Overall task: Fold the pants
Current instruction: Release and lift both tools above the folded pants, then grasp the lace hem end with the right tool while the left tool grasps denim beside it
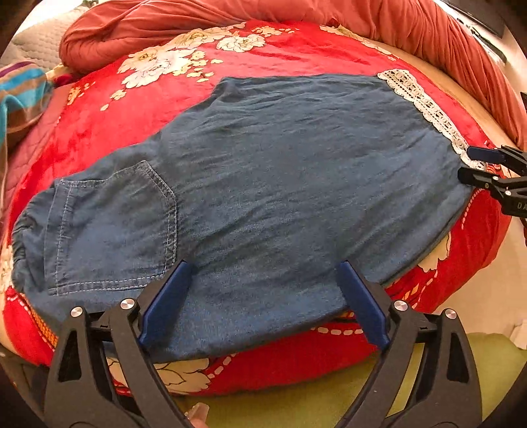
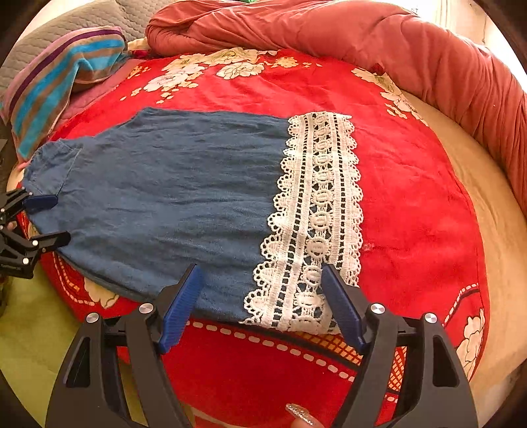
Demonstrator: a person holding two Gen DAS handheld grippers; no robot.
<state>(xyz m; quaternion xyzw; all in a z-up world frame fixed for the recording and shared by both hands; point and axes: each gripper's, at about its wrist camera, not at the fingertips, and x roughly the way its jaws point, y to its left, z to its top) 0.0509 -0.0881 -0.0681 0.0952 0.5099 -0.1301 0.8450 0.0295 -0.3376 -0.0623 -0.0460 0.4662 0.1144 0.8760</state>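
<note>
Blue denim pants (image 1: 270,184) lie flat on a red floral blanket (image 1: 257,46), folded leg on leg, with a back pocket (image 1: 115,227) at the left and a white lace hem (image 1: 428,112) at the right. My left gripper (image 1: 263,270) is open over the near edge, by the pocket. In the right wrist view the pants (image 2: 164,191) and lace hem (image 2: 316,214) show, and my right gripper (image 2: 262,273) is open over the near hem corner. The right gripper also shows in the left wrist view (image 1: 467,164); the left one shows in the right wrist view (image 2: 49,217).
A salmon-coloured quilt (image 2: 329,36) is bunched along the back and right of the bed. A striped towel (image 2: 62,82) and a grey quilted pillow (image 2: 66,26) lie at the back left. A yellow-green sheet (image 1: 329,395) shows at the near edge.
</note>
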